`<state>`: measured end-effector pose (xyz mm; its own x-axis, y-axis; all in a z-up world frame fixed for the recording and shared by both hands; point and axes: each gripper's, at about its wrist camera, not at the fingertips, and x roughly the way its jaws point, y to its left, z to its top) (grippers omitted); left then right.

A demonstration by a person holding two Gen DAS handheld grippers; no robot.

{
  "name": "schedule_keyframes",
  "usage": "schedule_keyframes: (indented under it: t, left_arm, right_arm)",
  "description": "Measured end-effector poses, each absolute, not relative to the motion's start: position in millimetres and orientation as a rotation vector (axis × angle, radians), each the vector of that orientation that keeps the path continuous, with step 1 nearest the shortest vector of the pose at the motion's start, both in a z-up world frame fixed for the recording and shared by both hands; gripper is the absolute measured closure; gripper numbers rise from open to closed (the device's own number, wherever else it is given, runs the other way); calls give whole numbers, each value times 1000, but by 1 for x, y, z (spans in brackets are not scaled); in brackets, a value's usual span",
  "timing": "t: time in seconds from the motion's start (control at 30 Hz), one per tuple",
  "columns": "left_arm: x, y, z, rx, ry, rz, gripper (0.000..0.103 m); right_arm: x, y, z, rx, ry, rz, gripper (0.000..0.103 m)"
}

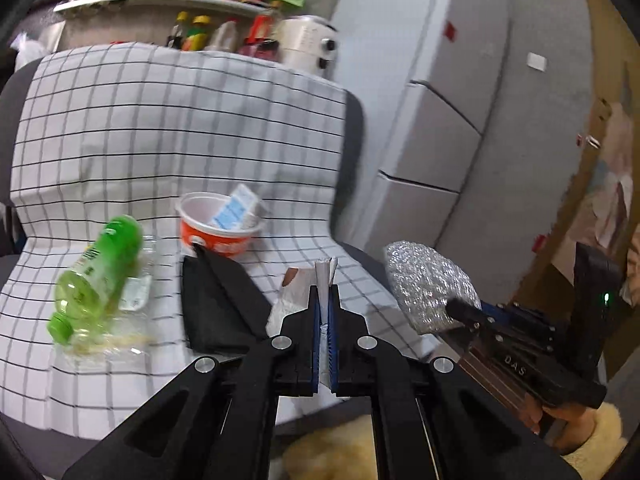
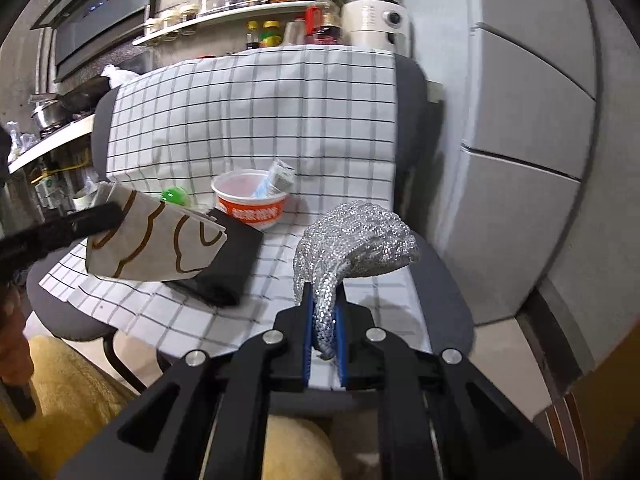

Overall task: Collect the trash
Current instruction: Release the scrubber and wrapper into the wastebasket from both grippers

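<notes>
Paper in the left tool [image 1: 325, 292], a flattened white wrapper [image 2: 156, 236] with brown looping lines, its edge pinched flat between jaws that are pressed together on it, and it hangs clear above the chair seat. Over on the right, the right tool [image 2: 323, 312] is clamped on a stalk of the glittery silver scrubber [image 2: 352, 236], whose bulk balloons out just past the fingertips and also sits off the cloth. Below and ahead of both tools lies a checked cloth [image 1: 160, 128] draped over a grey chair [image 2: 448, 280]. Just beyond the left tool's tips, a folded black cloth [image 1: 216, 304] lies on the checks. Past that stands an orange-and-white cup [image 1: 218, 232], upright, with a small blue-and-white carton [image 1: 236, 210] leaning inside it. To the left of the left tool, a green bottle [image 1: 96, 276] lies on its side on crinkled clear plastic [image 1: 136, 296]. Well to the right of both tools stands a pale fridge [image 2: 520, 160]. A hand in a fuzzy cream sleeve [image 1: 560, 420] grips the right tool's handle.
</notes>
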<state>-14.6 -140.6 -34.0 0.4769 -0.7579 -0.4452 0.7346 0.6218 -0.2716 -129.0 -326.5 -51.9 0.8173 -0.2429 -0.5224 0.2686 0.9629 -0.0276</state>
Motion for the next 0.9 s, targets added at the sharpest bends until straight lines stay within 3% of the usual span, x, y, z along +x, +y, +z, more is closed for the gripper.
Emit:
schedule_keyframes:
  t: [0.3, 0.6, 0.67, 0.77, 0.9]
  left_arm:
    - [-53, -204, -53, -12, 627, -1119, 99]
    - [-75, -243, -65, 38, 672, -1196, 99]
    - [-76, -249, -67, 51, 679, -1197, 99]
    - [-78, -258, -70, 71, 686, -1201, 99]
    - [-82, -266, -72, 89, 695, -1216, 99]
  right_arm:
    - [-203, -352, -64, 55, 612, -500, 93]
    - [-255, -403, -118, 190, 737, -654, 93]
    - [-262, -413, -131, 235, 767, -667, 88]
    - [-270, -426, -145, 296, 799, -693, 68]
    - [-279, -434, -149, 333, 783, -711, 68]
